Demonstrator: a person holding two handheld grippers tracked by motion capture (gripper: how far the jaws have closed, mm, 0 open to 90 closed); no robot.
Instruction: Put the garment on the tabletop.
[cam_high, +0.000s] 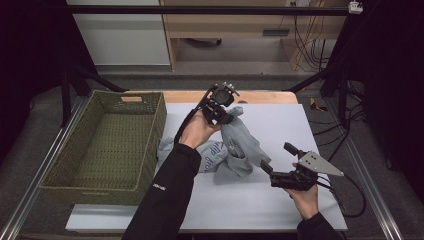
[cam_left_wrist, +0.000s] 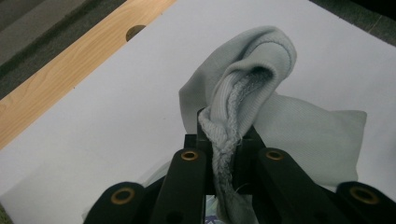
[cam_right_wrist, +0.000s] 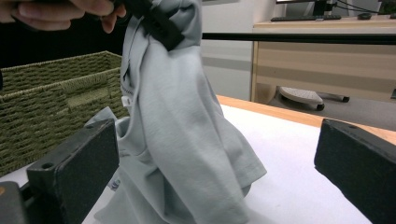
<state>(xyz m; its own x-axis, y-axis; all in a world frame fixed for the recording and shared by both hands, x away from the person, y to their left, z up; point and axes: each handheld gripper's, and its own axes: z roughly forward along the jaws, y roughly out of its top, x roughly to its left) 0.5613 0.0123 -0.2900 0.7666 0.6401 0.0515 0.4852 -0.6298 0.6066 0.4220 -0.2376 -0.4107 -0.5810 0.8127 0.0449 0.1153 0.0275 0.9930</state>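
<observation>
The left gripper (cam_high: 223, 111) pinches a ribbed edge of the grey sweatshirt (cam_high: 240, 150) and holds it up above the white table (cam_high: 280, 120); the rest of the sweatshirt lies bunched below; the basket (cam_high: 107, 145) sits at nine o'clock; the right gripper (cam_high: 270, 167), jaws spread wide, hovers at four o'clock, just beside the cloth.
</observation>
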